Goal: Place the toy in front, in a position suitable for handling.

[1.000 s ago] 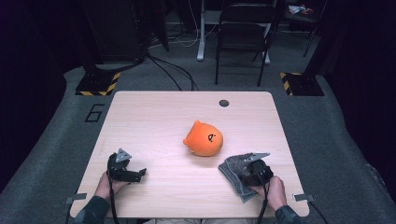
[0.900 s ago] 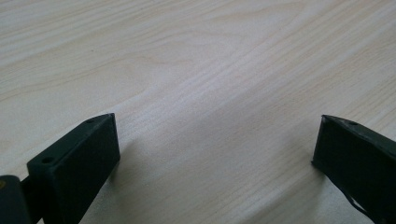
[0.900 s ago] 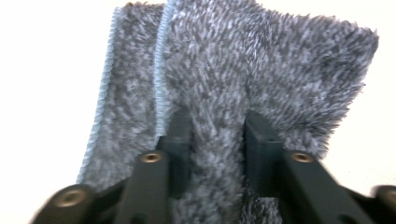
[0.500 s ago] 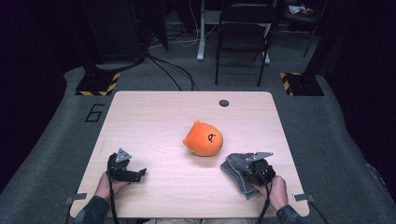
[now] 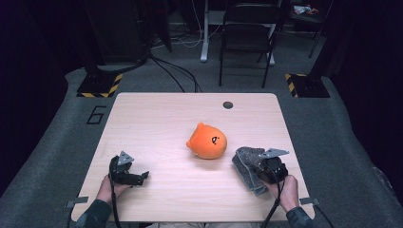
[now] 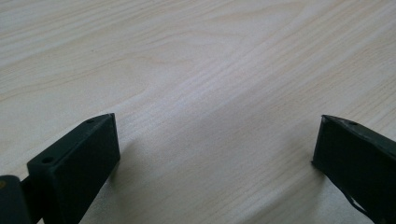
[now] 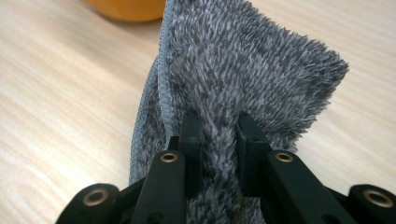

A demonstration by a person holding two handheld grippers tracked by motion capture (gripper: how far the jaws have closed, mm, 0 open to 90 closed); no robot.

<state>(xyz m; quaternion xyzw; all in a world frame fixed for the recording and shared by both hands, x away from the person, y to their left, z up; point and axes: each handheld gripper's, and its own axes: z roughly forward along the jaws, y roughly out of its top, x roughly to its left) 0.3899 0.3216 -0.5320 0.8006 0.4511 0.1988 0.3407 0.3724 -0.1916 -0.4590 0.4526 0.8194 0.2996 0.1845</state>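
Fingers [image 7: 191, 135] of the right gripper [image 7: 219, 135] clenched on a fold of the grey fuzzy cloth [image 7: 243, 70], having just been closing, the pile bunched between the two black tips. Cloth raised at the pinched edge and standing up ahead of the gripper, stitched hem running down its left side in the right gripper view, lower part trailing toward the wooden surface [image 7: 56, 93]. From the high view, same cloth [image 5: 247, 164] near the right front corner of the surface [image 5: 161, 123], draped against the right gripper [image 5: 266, 166], held by the right hand [image 5: 287, 190] coming in from the bottom edge. Just beside the cloth, toward the middle of the surface, an orange plush toy [image 5: 207, 140] with a small dark face mark, close to the cloth but contact impossible to tell; its orange edge [image 7: 126, 8] at the top of the right gripper view.

Fingers [image 6: 79, 158] of the left gripper [image 6: 215, 154] released, spread wide with bare wood grain between them, grasping nothing. Left gripper [image 5: 135, 175] low over the left front part of the surface, in the left hand [image 5: 111, 187], well apart from toy and cloth.

Small dark round disc [image 5: 228, 105] near the far edge of the surface. Beyond, a black folding chair [image 5: 247, 42] on the grey floor.
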